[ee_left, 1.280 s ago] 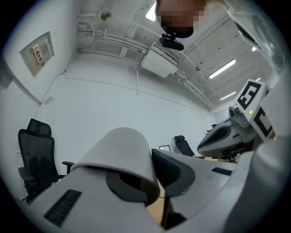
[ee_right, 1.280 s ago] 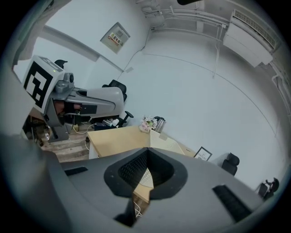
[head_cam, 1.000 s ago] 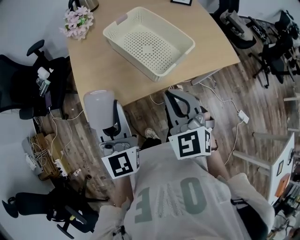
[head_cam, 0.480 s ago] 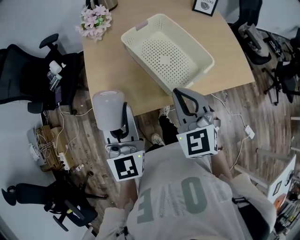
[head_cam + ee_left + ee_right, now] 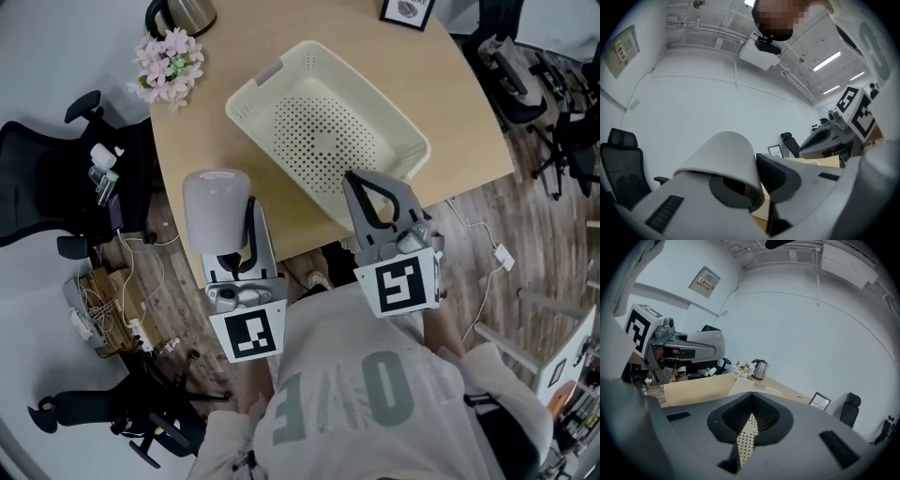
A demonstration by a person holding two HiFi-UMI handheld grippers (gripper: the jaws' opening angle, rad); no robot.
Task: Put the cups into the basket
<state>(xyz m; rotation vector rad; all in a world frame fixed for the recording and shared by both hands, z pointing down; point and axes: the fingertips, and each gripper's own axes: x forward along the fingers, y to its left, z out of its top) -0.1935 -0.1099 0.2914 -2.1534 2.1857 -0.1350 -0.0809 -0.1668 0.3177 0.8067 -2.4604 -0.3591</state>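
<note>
Grey cup (image 5: 214, 202) is clamped in the left gripper (image 5: 234, 220), above the table's (image 5: 187, 141) near left edge. The cream basket (image 5: 328, 141) sits farther right. The right gripper (image 5: 361, 183) is clenched, empty

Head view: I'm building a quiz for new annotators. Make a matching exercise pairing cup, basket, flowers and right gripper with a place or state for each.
1 cup
2 basket
3 flowers
4 right gripper

a shut, holding nothing
b at the far left corner of the table
c clamped in the left gripper
d mid-table, nothing in it

Pairs: 1-c; 2-d; 3-b; 4-a
</note>
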